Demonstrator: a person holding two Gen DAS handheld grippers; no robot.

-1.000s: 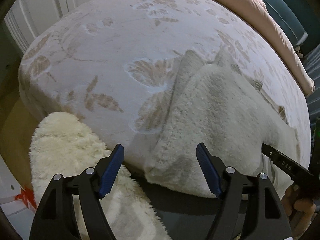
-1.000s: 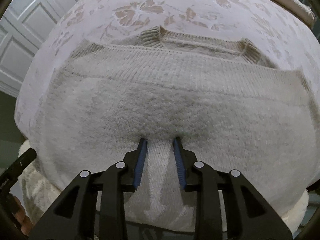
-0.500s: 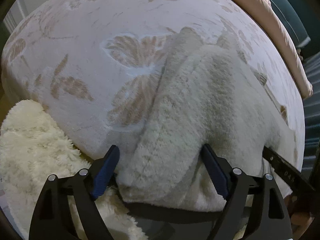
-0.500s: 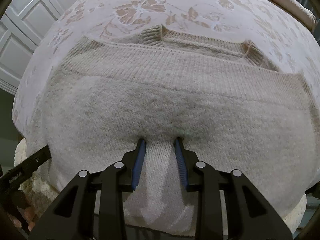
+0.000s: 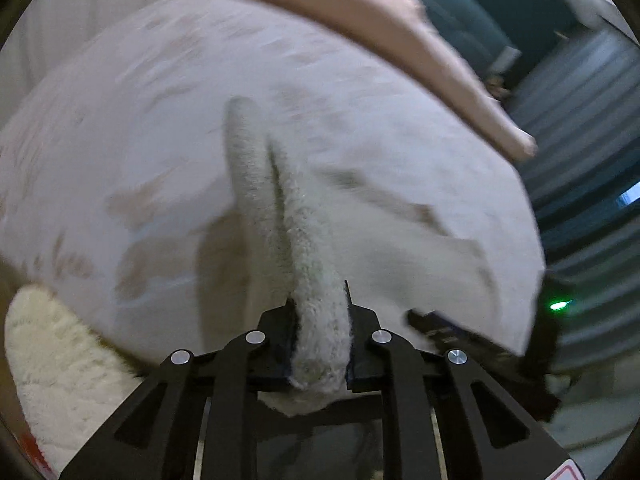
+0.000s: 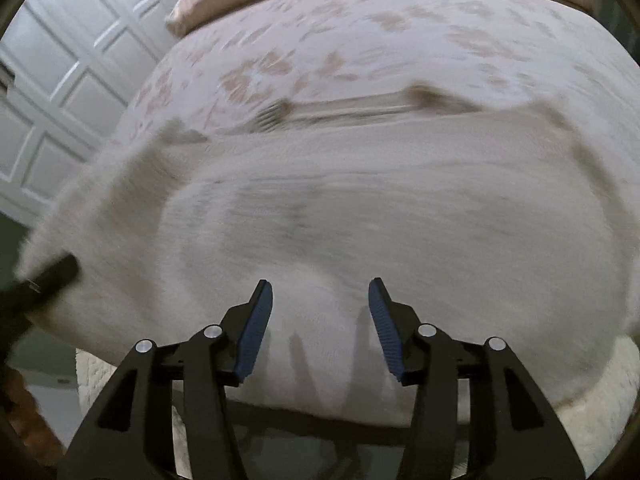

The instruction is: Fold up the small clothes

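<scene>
The sweater (image 5: 316, 320) edge is pinched in the left claw (image 5: 320, 332), the right claw (image 6: 320, 320) is seemingly spread wide over it, so the fold should be carried across evenly.

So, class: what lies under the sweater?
The sweater lies on a flowered bed cover, visible beyond it. The cover directly beneath is hidden. The left gripper pinches its edge.
</scene>
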